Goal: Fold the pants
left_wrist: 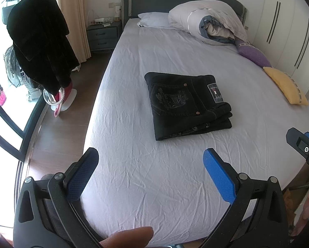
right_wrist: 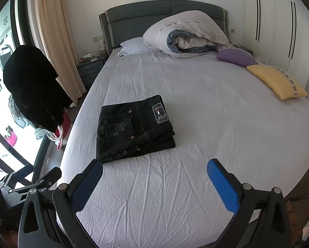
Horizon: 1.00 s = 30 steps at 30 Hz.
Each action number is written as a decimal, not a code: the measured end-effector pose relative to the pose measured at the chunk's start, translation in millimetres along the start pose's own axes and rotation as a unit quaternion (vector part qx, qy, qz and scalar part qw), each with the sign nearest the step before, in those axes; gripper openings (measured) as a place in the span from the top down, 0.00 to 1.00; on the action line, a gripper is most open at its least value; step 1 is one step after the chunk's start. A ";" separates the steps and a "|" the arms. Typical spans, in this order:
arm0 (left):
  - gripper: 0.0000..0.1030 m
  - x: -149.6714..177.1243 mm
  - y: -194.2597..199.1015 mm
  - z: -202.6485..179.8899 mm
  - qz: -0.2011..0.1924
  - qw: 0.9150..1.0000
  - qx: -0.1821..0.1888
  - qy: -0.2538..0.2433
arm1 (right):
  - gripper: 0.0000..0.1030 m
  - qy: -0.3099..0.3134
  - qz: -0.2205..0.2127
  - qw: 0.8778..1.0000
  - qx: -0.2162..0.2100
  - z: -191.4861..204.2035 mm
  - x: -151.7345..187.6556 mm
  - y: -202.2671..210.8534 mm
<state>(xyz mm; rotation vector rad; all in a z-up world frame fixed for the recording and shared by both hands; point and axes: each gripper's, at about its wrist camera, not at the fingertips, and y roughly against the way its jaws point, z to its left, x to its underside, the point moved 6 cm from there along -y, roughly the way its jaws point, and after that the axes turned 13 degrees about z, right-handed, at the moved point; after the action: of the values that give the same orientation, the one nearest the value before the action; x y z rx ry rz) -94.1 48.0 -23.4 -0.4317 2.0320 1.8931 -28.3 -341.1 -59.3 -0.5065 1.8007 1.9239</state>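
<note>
Now both tongs wide, empty: left gripper (left_wrist: 151,163), right gripper (right_wrist: 154,173). Pants (left_wrist: 187,103) ahead on bed (left_wrist: 133,186), folded flat, well clear of both. Probably backed off because folding looks done.

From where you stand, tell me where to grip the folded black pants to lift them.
Take the folded black pants by the stacked fold edges at the near right corner, coming in low from the foot of the bed. The layers end there, so one open tool can probably pinch them all.
</note>
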 end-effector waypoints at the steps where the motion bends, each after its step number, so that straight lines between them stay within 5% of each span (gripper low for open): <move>1: 0.00 -0.3 -0.1 0.0 0.000 1.000 0.000 0.000 | 0.00 0.000 0.000 1.000 0.000 0.0 0.0 0.0; 30: 0.00 0.3 -3.3 -0.5 0.000 1.000 0.002 0.000 | 0.00 0.003 0.005 1.000 -0.003 -0.9 7.0 -5.2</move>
<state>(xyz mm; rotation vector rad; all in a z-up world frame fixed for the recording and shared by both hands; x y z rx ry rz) -92.9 47.3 -26.5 -0.4313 2.0359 1.8898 -31.3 -341.2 -67.6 -0.5070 1.8053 1.9369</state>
